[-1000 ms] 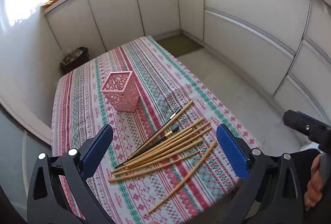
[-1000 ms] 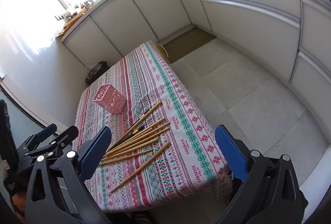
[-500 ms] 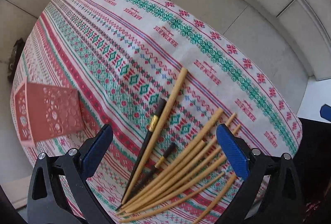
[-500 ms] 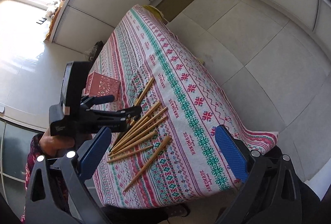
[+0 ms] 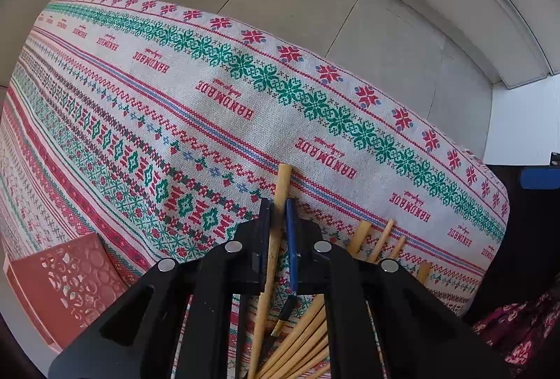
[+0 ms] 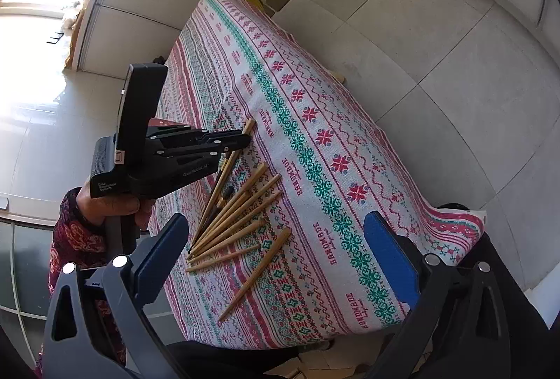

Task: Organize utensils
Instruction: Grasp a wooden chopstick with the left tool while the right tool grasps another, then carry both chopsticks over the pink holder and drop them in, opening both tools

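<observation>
Several bamboo chopsticks [image 6: 238, 214] and a couple of dark ones [image 6: 226, 192] lie fanned on the patterned tablecloth [image 6: 315, 133]. My left gripper [image 5: 279, 204] points straight down at the far end of the fan. Its jaws are closing, and the pads press on one bamboo chopstick [image 5: 282, 179] that still lies on the cloth. The right wrist view shows that left gripper [image 6: 245, 139] from the side. My right gripper [image 6: 276, 218] hovers open above the near end of the fan, holding nothing. A pink perforated holder [image 5: 70, 281] stands to the left of the left gripper.
One chopstick [image 6: 259, 270] lies apart near the table's front edge. The table's right edge drops to a tiled floor [image 6: 437, 46]. White cabinets [image 6: 147, 28] line the far wall. A person's hand [image 6: 112, 204] in a patterned sleeve holds the left gripper.
The left gripper dropped onto the far end of the chopstick fan, tilted straight down and shut on one bamboo chopstick. The right gripper sank and tilted toward the table.
</observation>
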Tool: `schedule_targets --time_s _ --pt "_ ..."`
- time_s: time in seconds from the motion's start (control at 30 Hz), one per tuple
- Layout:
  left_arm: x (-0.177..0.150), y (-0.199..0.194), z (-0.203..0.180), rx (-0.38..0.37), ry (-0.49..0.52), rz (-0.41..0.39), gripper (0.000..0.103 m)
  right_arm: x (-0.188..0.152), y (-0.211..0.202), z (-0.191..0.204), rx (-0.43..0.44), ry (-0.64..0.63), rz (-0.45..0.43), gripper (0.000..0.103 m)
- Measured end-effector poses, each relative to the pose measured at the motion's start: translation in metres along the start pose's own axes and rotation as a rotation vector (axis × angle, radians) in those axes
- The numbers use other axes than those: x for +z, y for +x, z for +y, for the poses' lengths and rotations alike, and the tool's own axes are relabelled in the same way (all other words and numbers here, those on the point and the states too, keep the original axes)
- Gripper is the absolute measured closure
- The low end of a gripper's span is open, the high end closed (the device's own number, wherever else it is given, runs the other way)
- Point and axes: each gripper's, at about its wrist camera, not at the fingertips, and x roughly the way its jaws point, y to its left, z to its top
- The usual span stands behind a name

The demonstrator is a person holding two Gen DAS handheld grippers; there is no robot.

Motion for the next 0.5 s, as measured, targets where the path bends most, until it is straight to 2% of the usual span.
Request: schedule_targets --time_s 0.1,0.17,0.27,0.43,0.5 --pt "-0.012 0.000 0.011 0.034 -0.058 -0.072 0.096 -0.003 0.006 0.003 -0.032 -0.004 0.011 0.006" --pt "-0.032 -0.020 0.020 0.022 -0.133 -0.153 0.096 -0.005 0.010 0.005 -0.066 -0.006 0.010 0.006" --pt "-0.070 -0.067 0.030 0.003 -0.248 -0.311 0.097 -0.009 0.021 0.003 -0.113 0.030 0.014 0.006" --pt "-0.149 -0.163 0.026 0.028 -0.326 -0.582 0.097 -0.023 0.047 -0.007 -0.154 0.216 0.080 0.006" --pt "-0.181 -0.199 0.019 0.052 -0.350 -0.701 0.097 -0.027 0.051 0.004 -0.236 0.196 0.071 0.012"
